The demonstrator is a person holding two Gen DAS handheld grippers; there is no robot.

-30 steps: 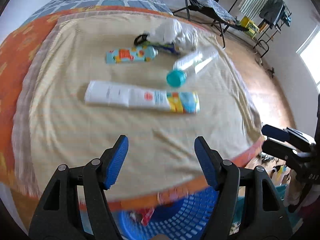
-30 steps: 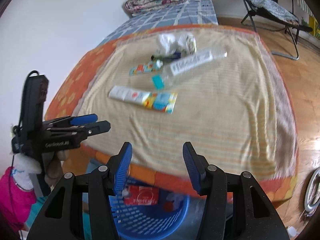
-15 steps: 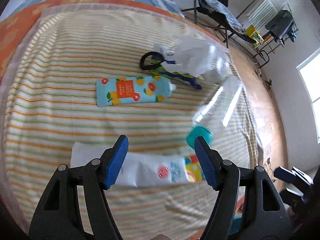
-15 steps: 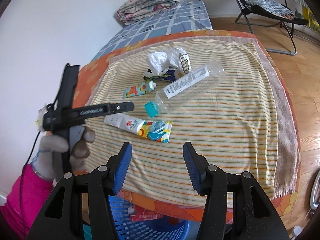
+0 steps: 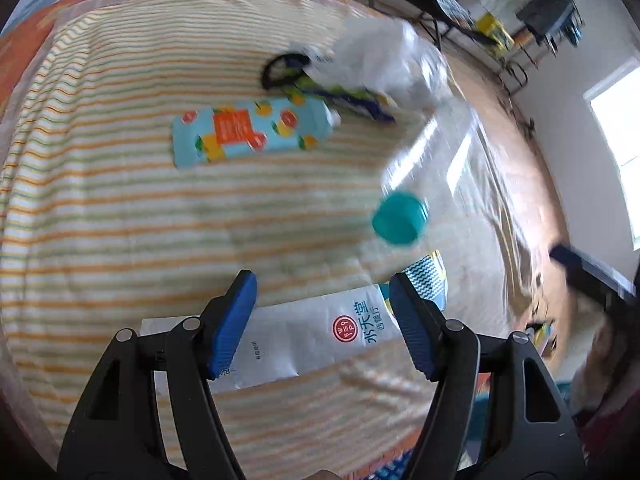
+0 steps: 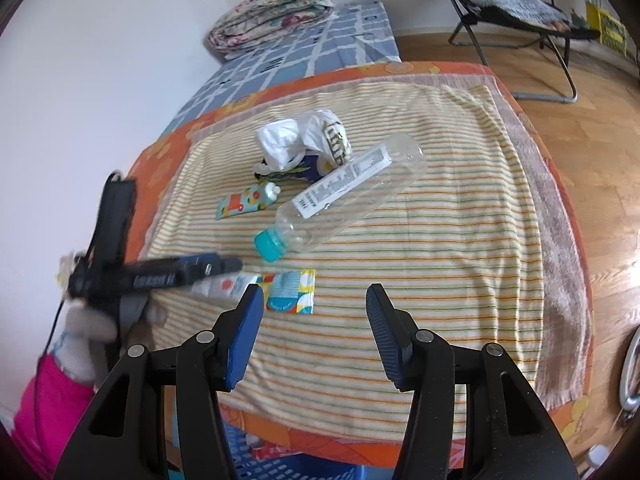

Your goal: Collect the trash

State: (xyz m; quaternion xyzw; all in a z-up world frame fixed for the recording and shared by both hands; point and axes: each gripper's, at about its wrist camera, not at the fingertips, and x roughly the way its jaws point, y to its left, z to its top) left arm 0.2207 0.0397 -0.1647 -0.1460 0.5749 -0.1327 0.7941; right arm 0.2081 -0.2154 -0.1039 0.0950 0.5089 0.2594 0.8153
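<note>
Trash lies on a striped towel: a long white tube with a colourful end, a small fruit-print tube, a clear bottle with a teal cap, and crumpled white plastic. My left gripper hangs open just above the white tube, its fingers to either side, not touching. In the right wrist view the left gripper reaches in from the left over that tube. My right gripper is open and empty, back near the bed's front edge.
A blue basket with some trash stands on the floor below the bed's front edge. Folded bedding lies at the far end of the bed. A folding chair stands on the wooden floor to the right. A pink sleeve is at the left.
My left gripper has come forward from the bed's edge and lower, and now straddles the white tube. The right gripper has advanced a little over the bed. Both keep the same opening.
</note>
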